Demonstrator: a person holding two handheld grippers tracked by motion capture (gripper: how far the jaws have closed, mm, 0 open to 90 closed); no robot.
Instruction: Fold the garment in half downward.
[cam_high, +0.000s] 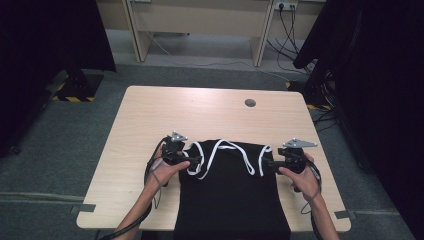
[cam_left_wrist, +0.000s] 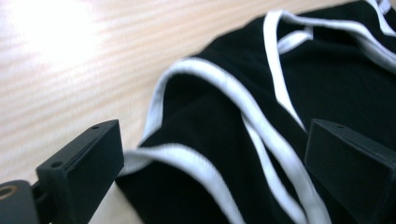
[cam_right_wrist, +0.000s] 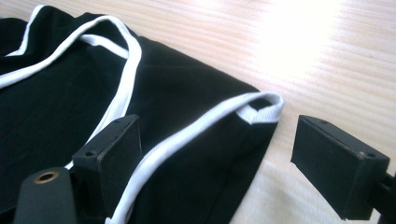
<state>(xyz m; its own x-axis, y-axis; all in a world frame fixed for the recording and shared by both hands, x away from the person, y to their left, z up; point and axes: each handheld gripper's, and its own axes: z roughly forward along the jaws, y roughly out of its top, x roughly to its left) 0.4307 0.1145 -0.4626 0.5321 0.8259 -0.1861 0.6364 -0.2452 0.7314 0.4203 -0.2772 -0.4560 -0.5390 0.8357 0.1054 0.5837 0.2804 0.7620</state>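
One black garment (cam_high: 232, 195) with white trim lies on the wooden table (cam_high: 150, 120). It looks like a sleeveless top. It lies in the middle of the near half of the table, and its lower part hangs over the near edge. Its shoulder straps (cam_high: 220, 150) point toward the far edge and are not laid flat: the white bands cross and loop over each other.

The left gripper (cam_high: 192, 161) is at the left upper corner of the garment. In the left gripper view its jaws are spread apart, one on each side of the folded shoulder part (cam_left_wrist: 196, 116), and they do not clamp it. The right gripper (cam_high: 270, 162) is at the right upper corner. In the right gripper view its jaws are also released: one jaw rests over the black cloth beside the white trim (cam_right_wrist: 187, 135), the other stands over the bare wood, and the corner of the fabric (cam_right_wrist: 261, 109) lies between them.

I judge that the work is at an early stage. The garment is spread out on the table, but no fold is visible, and the straps are not yet tidy. Both grippers seem ready to pinch the two upper corners; the grasp itself is not yet made.

By count: one garment, two grippers, two hands, one table, and one small round hole (cam_high: 250, 103) near the far edge of the table.
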